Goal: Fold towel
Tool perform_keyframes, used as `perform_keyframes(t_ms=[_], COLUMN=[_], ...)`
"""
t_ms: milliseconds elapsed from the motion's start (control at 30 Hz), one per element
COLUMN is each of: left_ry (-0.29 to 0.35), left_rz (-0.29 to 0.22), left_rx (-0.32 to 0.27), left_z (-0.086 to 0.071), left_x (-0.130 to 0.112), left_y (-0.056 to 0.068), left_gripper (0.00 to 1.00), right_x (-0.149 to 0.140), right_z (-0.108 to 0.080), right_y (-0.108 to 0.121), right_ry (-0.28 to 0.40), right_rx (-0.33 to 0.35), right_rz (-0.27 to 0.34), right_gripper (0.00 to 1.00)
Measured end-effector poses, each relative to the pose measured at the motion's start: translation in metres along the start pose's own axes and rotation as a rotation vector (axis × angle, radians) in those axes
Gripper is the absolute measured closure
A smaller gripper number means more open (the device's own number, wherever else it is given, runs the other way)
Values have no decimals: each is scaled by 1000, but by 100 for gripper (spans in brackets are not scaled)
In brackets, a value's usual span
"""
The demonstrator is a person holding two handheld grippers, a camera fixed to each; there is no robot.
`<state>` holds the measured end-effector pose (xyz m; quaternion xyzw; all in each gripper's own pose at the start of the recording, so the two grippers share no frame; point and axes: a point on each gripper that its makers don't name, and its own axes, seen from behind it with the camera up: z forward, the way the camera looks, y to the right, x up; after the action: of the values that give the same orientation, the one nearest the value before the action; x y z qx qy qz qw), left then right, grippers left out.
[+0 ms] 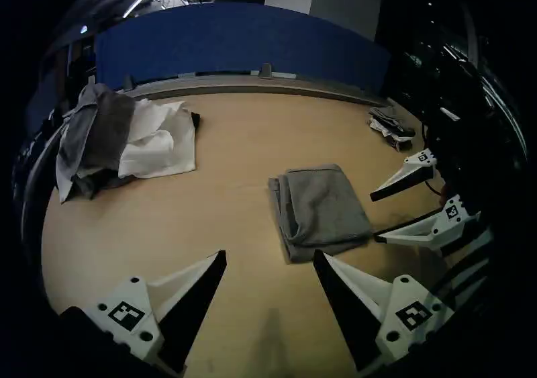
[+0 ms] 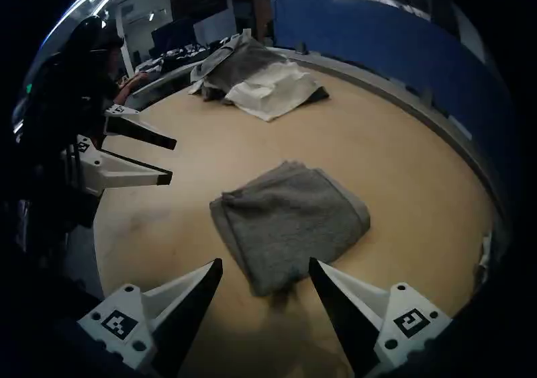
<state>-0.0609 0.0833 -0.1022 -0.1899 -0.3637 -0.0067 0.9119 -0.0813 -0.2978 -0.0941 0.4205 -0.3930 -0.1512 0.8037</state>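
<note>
Tan wood ran wide under both views, a counter [image 1: 221, 176] [image 2: 403, 176] backed along its far rim by a blue partition [image 1: 235, 42] [image 2: 403, 49].

The left claw [image 1: 268, 256] stood open, its jaws wide apart and holding nothing, with bare counter between them. Just past its fingertips lay the towel [image 1: 322, 207], grey, folded into a thick rectangle and flat on the wood. The layered edges were stacked along the towel's left side in this view, and the other sides looked smooth and fairly straight. Off to the right of the towel, the right claw [image 1: 373, 218] pointed in toward it from the side, near its right edge but apart from it.

In the right gripper view the right claw [image 2: 265, 262] was open too and gripping nothing. The near corner of the towel [image 2: 288, 223] reached in between the fingers, and neither finger pressed on it. The left claw [image 2: 173, 160] showed at the left, jaws parted, well apart from the towel's layered edge, with open wood between them.

Farther out, a loose pile [image 1: 127, 143] [image 2: 258, 76] of grey and white cloths sat near the far rim, with a broad bare stretch of counter between it and the towel. A small stack [image 1: 391, 126] of cloths lay by the rim on the other side, also well apart. Open wood surrounded the towel on every side.
</note>
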Motion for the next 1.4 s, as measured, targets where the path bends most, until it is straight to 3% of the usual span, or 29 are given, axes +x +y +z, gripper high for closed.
perform_keyframes(t_ms=[367, 500, 633, 800, 1033, 1400], left_ry=[6, 7, 9, 13, 14, 12], left_rz=[7, 4, 1, -3, -3, -1], left_rx=[0, 2, 1, 1, 4, 5], left_z=[-2, -3, -3, -3, -3, -3], left_x=[2, 2, 3, 4, 5, 3], left_y=[0, 0, 0, -1, -2, -2], left_gripper=[3, 3, 3, 3, 3, 3], right_x=[-15, -23, -33, -43, -45, -46], right_z=[1, 2, 6, 12, 17, 21], right_y=[3, 2, 1, -4, -7, -8], right_ry=[-26, -50, -79, -98, -101, -105], right_rx=[-75, -105, -133, -141, -147, -153], right_rz=[75, 90, 103, 139, 197, 234], right_gripper=[2, 11, 30, 45, 49, 71])
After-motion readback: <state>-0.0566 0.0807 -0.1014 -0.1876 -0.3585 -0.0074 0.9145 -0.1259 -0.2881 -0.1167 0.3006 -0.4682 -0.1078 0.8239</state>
